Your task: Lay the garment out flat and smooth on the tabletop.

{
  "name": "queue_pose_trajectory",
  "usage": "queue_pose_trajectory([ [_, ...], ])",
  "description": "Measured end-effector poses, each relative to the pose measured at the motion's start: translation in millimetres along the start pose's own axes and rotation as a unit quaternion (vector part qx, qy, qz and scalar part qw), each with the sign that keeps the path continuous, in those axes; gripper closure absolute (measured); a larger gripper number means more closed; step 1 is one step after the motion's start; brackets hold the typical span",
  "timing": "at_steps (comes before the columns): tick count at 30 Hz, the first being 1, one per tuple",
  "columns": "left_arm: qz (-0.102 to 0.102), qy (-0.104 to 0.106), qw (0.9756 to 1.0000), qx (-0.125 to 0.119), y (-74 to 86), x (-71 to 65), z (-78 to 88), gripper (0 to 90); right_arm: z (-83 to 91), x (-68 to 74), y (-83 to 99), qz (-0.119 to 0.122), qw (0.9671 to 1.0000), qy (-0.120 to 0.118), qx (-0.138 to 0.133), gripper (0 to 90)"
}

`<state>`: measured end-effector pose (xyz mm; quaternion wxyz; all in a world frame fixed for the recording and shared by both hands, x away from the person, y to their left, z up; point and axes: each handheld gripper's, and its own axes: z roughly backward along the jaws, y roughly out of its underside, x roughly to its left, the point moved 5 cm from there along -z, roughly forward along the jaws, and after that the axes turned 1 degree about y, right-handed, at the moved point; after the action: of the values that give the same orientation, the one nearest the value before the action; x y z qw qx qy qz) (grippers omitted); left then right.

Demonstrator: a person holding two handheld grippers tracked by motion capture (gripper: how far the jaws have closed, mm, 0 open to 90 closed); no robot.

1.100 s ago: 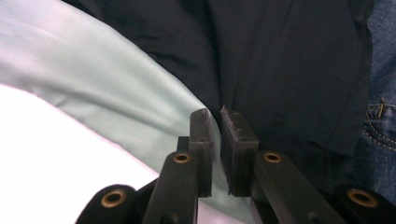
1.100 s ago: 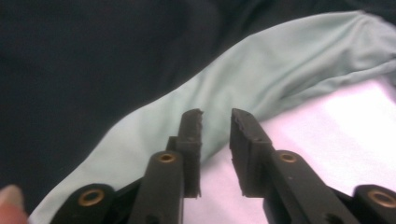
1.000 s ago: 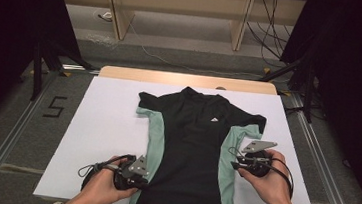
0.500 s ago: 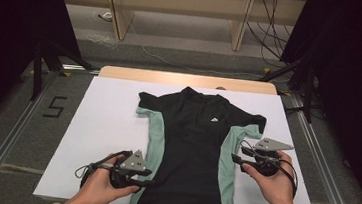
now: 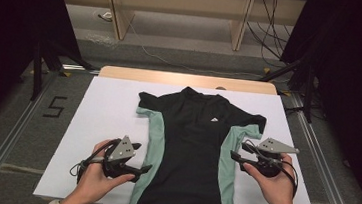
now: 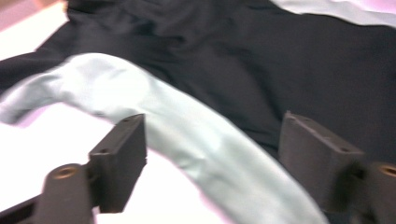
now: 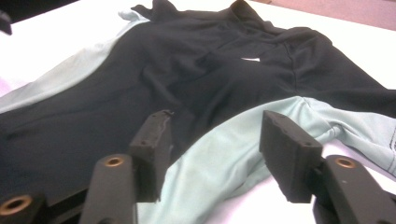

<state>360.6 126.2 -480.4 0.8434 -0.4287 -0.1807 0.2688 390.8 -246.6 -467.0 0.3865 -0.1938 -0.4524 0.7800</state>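
Observation:
A black shirt point(image 5: 192, 148) with mint-green side panels point(image 5: 155, 144) lies flat on the white table cover point(image 5: 102, 119), collar at the far end. My left gripper point(image 5: 141, 157) hovers at the shirt's left mint panel point(image 6: 196, 135). Its jaws have just been opening and stand open, with the panel below the gap and not pinched. My right gripper point(image 5: 239, 151) is at the right mint panel point(image 7: 233, 149). Its jaws have also just been opening and stand open over that fabric, gripping nothing. In their own views the left gripper point(image 6: 217, 161) and the right gripper point(image 7: 219, 154) both show wide gaps.
The table's wooden far edge point(image 5: 186, 79) lies just behind the collar. Wooden shelf legs point(image 5: 119, 15) and cables point(image 5: 270, 45) are on the floor beyond. A painted "5" point(image 5: 54, 106) marks the floor at the left. Metal rails point(image 5: 9, 141) run along both sides of the table.
Both grippers' jaws have opened and let go of the shirt's mint edges. The left gripper has drawn back to the left and up a little; the right one shifted slightly right.

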Motion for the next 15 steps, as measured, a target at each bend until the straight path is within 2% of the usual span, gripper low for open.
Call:
queue_pose_trajectory([
  [2, 0.012, -0.013, 0.9998, -0.007, 0.3, 4.7, 2.8, 16.1, 0.1, 0.6, -0.7, 0.003, 0.9999, -0.004, -0.010, 41.4],
  [6, 0.017, -0.037, 0.9992, -0.006, 2.6, 13.5, 6.1, 10.7, -0.7, 2.2, -1.8, 0.010, 0.9998, -0.009, -0.016, 31.3],
  [8, 0.025, -0.042, 0.9988, -0.009, 3.8, 17.3, 7.1, 7.1, -2.3, 3.3, -1.0, 0.012, 0.9997, -0.017, -0.014, 25.4],
  [10, 0.032, -0.042, 0.9985, -0.009, 5.3, 20.6, 8.3, 4.9, -3.8, 3.4, 0.8, 0.016, 0.9998, -0.012, -0.008, 20.7],
  [11, 0.038, -0.042, 0.9983, -0.013, 5.7, 22.3, 8.9, 4.5, -4.4, 3.6, 1.6, 0.017, 0.9998, -0.012, -0.007, 19.9],
  [15, 0.049, -0.064, 0.9965, -0.023, 6.1, 30.6, 13.6, 1.6, -3.4, 4.1, 2.4, 0.015, 0.9997, -0.016, -0.013, 18.8],
])
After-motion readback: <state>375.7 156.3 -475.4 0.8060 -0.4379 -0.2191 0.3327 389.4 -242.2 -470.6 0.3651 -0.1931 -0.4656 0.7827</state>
